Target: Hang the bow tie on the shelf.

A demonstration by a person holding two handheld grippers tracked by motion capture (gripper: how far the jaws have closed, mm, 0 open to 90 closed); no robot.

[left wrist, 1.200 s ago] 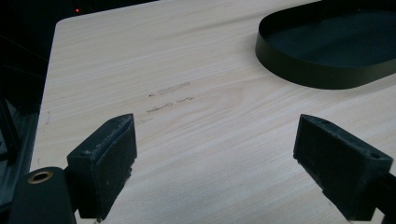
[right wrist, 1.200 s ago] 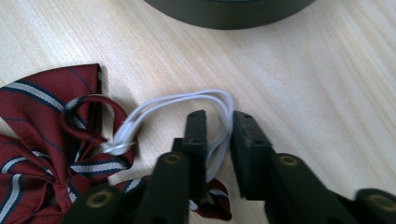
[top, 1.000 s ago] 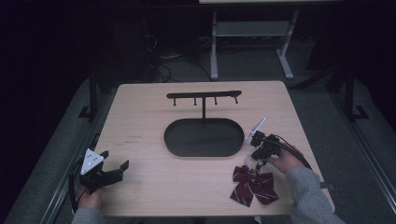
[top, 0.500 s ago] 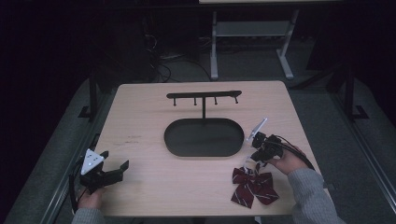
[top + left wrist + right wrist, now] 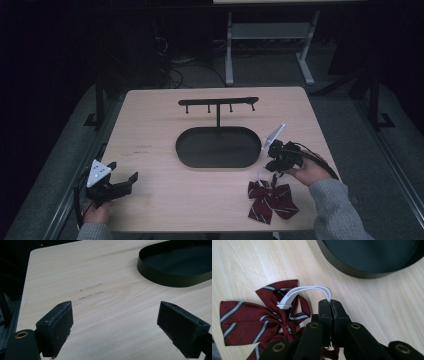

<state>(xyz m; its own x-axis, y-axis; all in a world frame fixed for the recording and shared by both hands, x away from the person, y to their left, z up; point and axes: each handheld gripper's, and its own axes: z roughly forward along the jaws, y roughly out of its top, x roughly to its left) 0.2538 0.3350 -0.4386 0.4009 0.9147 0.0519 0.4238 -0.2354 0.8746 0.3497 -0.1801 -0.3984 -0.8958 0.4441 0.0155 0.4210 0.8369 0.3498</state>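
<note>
A dark red striped bow tie (image 5: pixel 270 199) (image 5: pixel 259 317) lies on the table near the front right. Its white elastic band (image 5: pixel 308 291) arches up from the knot into my right gripper (image 5: pixel 330 303) (image 5: pixel 272 165), which is shut on the band just left of the tie's top. A black stand with an oval tray base (image 5: pixel 218 146) and a hook bar (image 5: pixel 218 103) stands mid-table. My left gripper (image 5: pixel 120 184) (image 5: pixel 115 322) rests at the front left, open, with bare wood between its pads.
The tray's black rim (image 5: pixel 160 280) (image 5: pixel 352 267) lies ahead of both grippers. Table edges are close at the front and sides; dark floor and a white frame (image 5: pixel 270 35) lie beyond the far edge.
The right gripper has shifted slightly, staying at the bow tie. The left gripper has not moved.
</note>
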